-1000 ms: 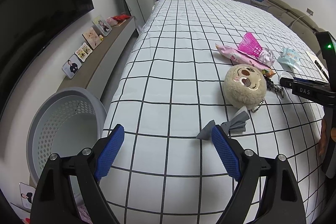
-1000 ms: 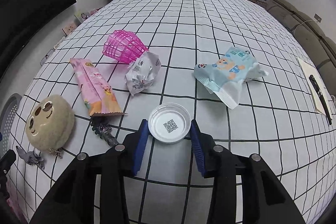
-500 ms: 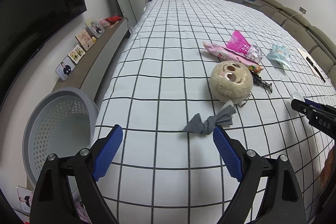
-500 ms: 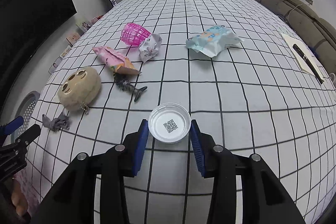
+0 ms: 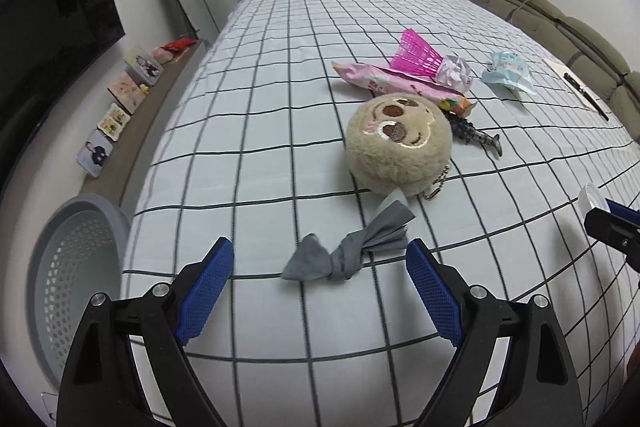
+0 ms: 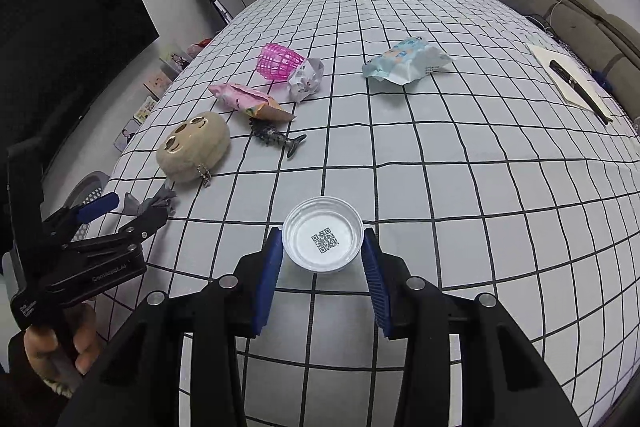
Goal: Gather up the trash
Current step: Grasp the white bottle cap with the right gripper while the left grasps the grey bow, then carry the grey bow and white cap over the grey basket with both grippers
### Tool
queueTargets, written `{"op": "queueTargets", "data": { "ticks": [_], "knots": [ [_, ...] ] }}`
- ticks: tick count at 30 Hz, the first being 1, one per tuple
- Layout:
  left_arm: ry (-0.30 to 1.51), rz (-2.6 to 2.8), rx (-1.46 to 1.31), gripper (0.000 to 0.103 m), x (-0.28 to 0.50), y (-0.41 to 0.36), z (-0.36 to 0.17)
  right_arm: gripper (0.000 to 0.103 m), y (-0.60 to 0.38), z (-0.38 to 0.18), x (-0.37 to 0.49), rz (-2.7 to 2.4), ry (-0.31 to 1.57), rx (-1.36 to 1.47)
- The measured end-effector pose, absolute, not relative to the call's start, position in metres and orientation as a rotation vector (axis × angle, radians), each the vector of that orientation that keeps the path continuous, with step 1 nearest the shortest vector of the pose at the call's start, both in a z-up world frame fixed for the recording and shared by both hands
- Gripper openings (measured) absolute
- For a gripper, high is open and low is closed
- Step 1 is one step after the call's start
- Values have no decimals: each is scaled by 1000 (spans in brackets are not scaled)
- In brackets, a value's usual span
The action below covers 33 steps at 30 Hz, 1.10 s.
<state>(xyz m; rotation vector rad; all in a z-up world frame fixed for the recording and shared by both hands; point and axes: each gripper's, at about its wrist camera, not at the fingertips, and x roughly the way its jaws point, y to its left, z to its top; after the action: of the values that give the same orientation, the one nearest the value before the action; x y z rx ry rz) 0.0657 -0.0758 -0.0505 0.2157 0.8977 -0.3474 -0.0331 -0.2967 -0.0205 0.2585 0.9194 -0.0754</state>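
Observation:
My right gripper (image 6: 322, 239) is shut on a clear round plastic lid (image 6: 324, 241) with a QR code, held over the checked bedsheet. My left gripper (image 5: 320, 255) stands open low over the bed, and a knotted grey cloth (image 5: 348, 255) lies between its blue pads without touching them. Farther back lie a pink snack wrapper (image 5: 384, 81), a crumpled foil wrapper (image 5: 456, 69) and a light-blue wrapper (image 6: 404, 61). The right wrist view shows the left gripper (image 6: 116, 211) at the bed's left edge, in a person's hand.
A grey perforated basket (image 5: 68, 267) stands on the floor left of the bed. A beige plush ball (image 5: 396, 143), a pink shuttlecock (image 5: 416, 53) and a small fish toy (image 6: 276, 139) lie on the sheet. A notebook with a pen (image 6: 572, 83) is far right.
The right gripper has drawn back toward the near bed edge with the lid in it. The left gripper shifted so the grey cloth now sits centred between its fingers.

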Motion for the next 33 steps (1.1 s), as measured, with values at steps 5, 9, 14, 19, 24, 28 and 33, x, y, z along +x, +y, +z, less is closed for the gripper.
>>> {"op": "queueTargets", "data": {
  "ticks": [5,9,14,19,24,28,33],
  "knots": [
    [911,-375,200,62,67,-78,-53,39,-299,-23,-33,-73,923,275],
    [921,-383,184,36,66,-76,-53,39,-299,-26,-32,-69,925,282],
    [920,-383,175,23,61,-72,-49,39,-295,-27,-33,-59,926,290],
    [900,-359,165,19,53,-60,-42,39,-286,-24,-34,-41,917,287],
    [871,-312,139,19,48,-37,-31,39,-268,-18,-32,-1,902,273],
    [846,-278,115,19,44,-16,-23,39,-246,-10,-27,47,886,255],
    [813,-217,100,19,39,13,-13,39,-209,2,-16,129,859,213]
  ]
}}
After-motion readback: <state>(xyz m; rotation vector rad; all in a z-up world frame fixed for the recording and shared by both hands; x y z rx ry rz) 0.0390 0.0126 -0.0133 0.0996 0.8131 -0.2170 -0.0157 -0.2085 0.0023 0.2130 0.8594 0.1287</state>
